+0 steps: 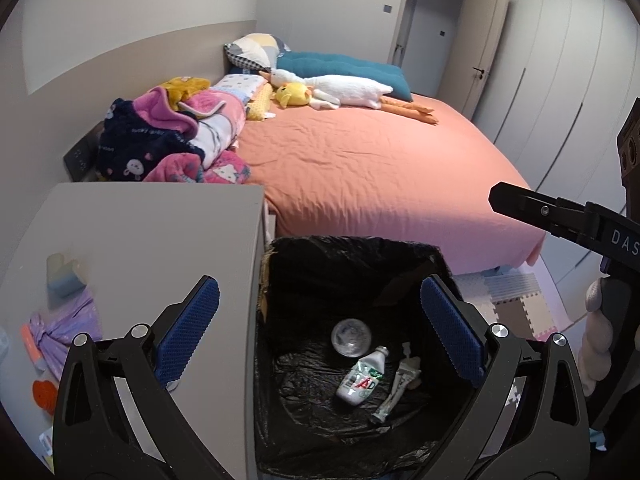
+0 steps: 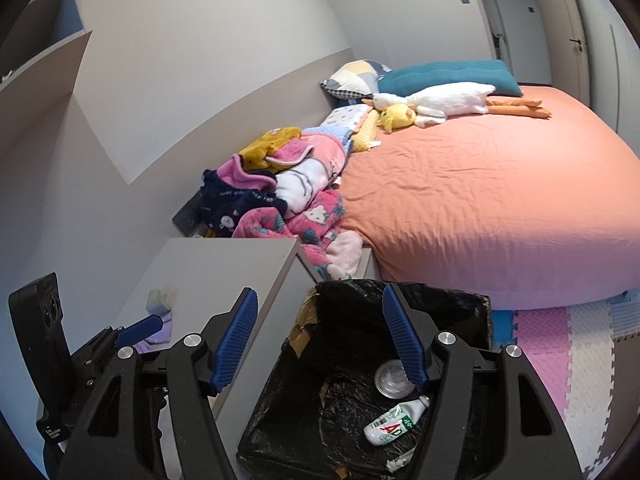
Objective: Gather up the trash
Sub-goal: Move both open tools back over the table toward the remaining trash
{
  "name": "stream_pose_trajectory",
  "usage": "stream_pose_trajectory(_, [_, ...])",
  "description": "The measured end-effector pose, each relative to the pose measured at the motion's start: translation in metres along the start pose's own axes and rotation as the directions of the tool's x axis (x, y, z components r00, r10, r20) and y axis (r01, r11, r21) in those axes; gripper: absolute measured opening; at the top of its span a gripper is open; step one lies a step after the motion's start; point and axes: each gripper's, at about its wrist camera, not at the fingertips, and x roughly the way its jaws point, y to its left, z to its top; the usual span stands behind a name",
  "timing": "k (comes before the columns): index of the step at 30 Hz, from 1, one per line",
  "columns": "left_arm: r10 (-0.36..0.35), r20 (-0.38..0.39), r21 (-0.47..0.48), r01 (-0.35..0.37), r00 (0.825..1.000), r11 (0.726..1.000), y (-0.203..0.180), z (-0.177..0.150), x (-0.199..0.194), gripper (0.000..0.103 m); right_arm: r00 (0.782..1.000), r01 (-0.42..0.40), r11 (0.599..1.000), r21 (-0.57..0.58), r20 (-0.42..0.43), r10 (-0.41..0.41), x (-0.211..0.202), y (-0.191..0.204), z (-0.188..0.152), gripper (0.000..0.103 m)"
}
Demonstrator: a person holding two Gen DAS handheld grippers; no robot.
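Left gripper: its blue-padded fingers stood spread wide with nothing between them; it hung above the bin, one finger over the nightstand edge, the other over the bin's far side.
Right gripper: likewise spread wide and empty; it hovered over the bin's near-left corner.
Bin: a box lined with a black bag, standing between the nightstand and the bed; cardboard and tape showed through at the liner's left edge.
Trash collected: a white bottle, a clear round lid or cup and a squeezed tube lay on the bag's floor.
Trash left: on the nightstand sat a purple cloth bundle, a pale blue-and-cream block, and orange bits near the edge; which of these counted as trash I could not tell.
Risk, wrong pick: a grab at the nightstand would probably take a keepsake instead of rubbish, since the items lay touching or just beside one another.
Risk, liner: a low pass would likely snag the loose bag and pull it off the rim.
Risk, drop: a small piece pinched by wide pads could slip and fall between nightstand and bin.
Risk, collision: both grippers crowded the same opening; they could knock together.
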Motion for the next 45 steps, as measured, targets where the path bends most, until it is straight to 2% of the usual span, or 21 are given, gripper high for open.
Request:
stream_pose_trajectory(7, [0.055,0.012,-0.062,-0.054,0.998,0.997,0.020,-0.012,-0.015,0.097,0.997,-0.064,0.995,-0.076,-0.044,0.061,0.015,0.029,-0.002,0.066])
stream_pose_trajectory(13, [0.125,0.007,-0.139,-0.123,0.992,0.983,0.044,-0.030,-0.031,0.097,0.988,-0.133,0.982,-0.133,-0.097,0.121,0.032,0.059,-0.009,0.066])
stream_pose_trajectory(25, [0.270,-0.017,-0.277,-0.264,0.963,0.924,0.087,-0.070,-0.064,0.097,0.953,-0.260,0.936,-0.238,-0.221,0.208,0.063,0.113,-0.034,0.066])
stream_pose_trajectory(30, [0.332,-0.037,-0.349,-0.324,0.942,0.880,0.106,-0.089,-0.078,0.097,0.937,-0.298,0.913,-0.279,-0.268,0.224,0.076,0.131,-0.047,0.066])
stream_pose_trajectory(34, [0.380,-0.071,-0.412,-0.374,0.922,0.831,0.119,-0.107,-0.085,0.097,0.926,-0.323,0.893,-0.314,-0.301,0.229,0.085,0.144,-0.058,0.066])
stream_pose_trajectory(40, [0.429,-0.146,-0.504,-0.440,0.891,0.743,0.139,-0.134,-0.093,0.097,0.912,-0.347,0.861,-0.371,-0.349,0.217,0.102,0.160,-0.077,0.066])
stream_pose_trajectory(45, [0.449,-0.206,-0.572,-0.479,0.869,0.666,0.156,-0.150,-0.098,0.097,0.908,-0.353,0.837,-0.417,-0.368,0.200,0.115,0.170,-0.091,0.066])
